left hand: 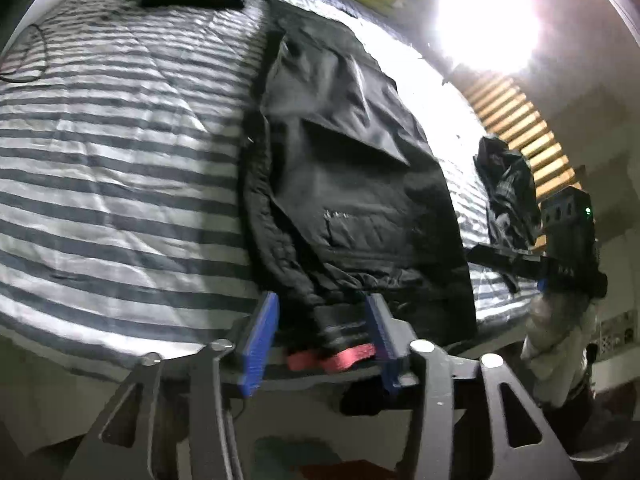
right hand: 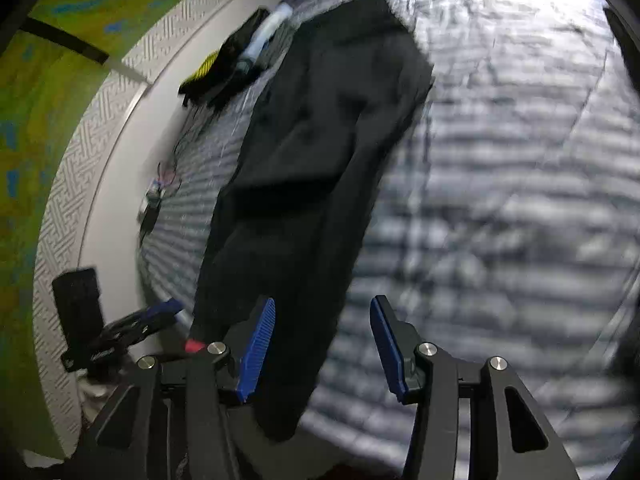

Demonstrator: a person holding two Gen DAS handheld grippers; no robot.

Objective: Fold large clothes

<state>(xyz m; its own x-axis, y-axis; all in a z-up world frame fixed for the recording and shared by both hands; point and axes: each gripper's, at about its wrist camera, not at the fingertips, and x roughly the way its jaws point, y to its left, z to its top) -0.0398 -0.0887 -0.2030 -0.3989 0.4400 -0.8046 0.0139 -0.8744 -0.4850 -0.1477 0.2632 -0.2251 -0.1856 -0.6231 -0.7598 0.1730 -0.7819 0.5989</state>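
Left wrist view: my left gripper (left hand: 322, 336) stands wide around the black jacket (left hand: 352, 184) hem at lower centre, unpinched; my right gripper (right hand: 322, 344) gapes empty, presumably released after folding.

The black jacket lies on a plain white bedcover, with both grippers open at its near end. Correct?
Not quite. The bedcover is striped grey and white, not plain white; the left wrist view shows it clearly. The rest holds: the black jacket lies on it, and the left gripper and right gripper are open at its near end.
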